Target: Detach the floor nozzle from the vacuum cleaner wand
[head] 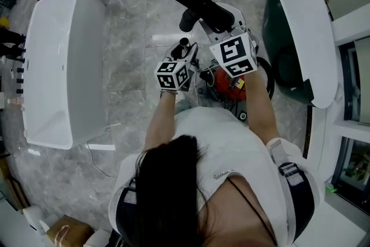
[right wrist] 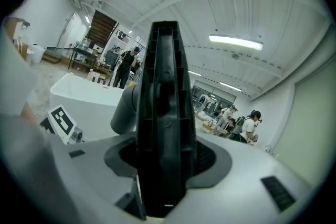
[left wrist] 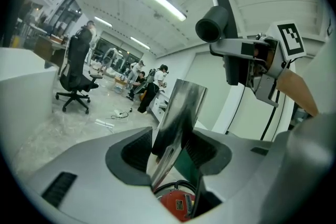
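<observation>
**Holder:** Closest to the lens, my right gripper (right wrist: 164, 165) stands wide but pressed firmly on the black floor nozzle (right wrist: 163, 86). The nozzle sits edge-on between the pads, and its grey neck (right wrist: 123, 110) juts out to one side.

**Reader:** And the other hand?

**Holder:** My left gripper (left wrist: 176, 152) is clamped on the chrome wand (left wrist: 181, 113), above the red vacuum body (left wrist: 176, 202). The neck and the wand's open end appear apart, with the nozzle held higher, beside the wand.

**Reader:** How do the parts handle?

**Holder:** Both look rigid. I judge the nozzle to be light, stiff plastic, bulky, and best held across its body or by the neck. The wand is hard, polished metal and probably slippery, so I grip it squarely near its end.
</observation>
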The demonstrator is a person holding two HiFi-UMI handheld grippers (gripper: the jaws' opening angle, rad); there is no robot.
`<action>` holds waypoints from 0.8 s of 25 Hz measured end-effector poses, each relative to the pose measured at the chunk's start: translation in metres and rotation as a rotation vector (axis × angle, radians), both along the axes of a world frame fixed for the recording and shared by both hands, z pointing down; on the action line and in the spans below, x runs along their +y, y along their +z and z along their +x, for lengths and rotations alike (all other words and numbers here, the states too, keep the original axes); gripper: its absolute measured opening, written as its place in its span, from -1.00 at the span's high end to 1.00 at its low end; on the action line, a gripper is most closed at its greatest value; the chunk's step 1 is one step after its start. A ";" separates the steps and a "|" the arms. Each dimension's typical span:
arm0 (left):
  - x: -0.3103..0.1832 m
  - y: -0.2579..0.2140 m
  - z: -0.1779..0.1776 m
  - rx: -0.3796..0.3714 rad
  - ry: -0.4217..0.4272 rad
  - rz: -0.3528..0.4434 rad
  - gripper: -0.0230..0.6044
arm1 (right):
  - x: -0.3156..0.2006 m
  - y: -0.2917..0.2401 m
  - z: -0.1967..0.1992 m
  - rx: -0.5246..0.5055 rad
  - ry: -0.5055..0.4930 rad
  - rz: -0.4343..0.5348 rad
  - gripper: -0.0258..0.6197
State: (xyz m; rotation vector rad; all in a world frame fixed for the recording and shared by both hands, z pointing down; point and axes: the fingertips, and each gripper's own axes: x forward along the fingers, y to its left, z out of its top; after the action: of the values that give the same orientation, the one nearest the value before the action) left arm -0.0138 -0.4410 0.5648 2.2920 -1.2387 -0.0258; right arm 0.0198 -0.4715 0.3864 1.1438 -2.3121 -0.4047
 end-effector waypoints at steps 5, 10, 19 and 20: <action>0.004 -0.006 -0.003 0.042 -0.037 -0.002 0.32 | 0.002 0.006 0.010 -0.060 0.025 -0.041 0.25; 0.012 -0.020 -0.006 0.091 -0.077 0.033 0.31 | 0.005 0.011 0.022 -0.111 0.053 -0.069 0.25; 0.034 -0.048 -0.018 0.084 -0.107 0.101 0.29 | 0.014 0.018 0.045 -0.229 0.112 -0.112 0.25; 0.036 -0.053 -0.022 0.074 -0.117 0.109 0.29 | 0.017 0.018 0.047 -0.240 0.116 -0.115 0.25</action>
State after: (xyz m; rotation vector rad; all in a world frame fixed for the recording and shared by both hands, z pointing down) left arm -0.0355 -0.4049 0.5118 2.2844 -1.3615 -0.2233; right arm 0.0670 -0.4548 0.4047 1.3229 -2.4199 -0.0936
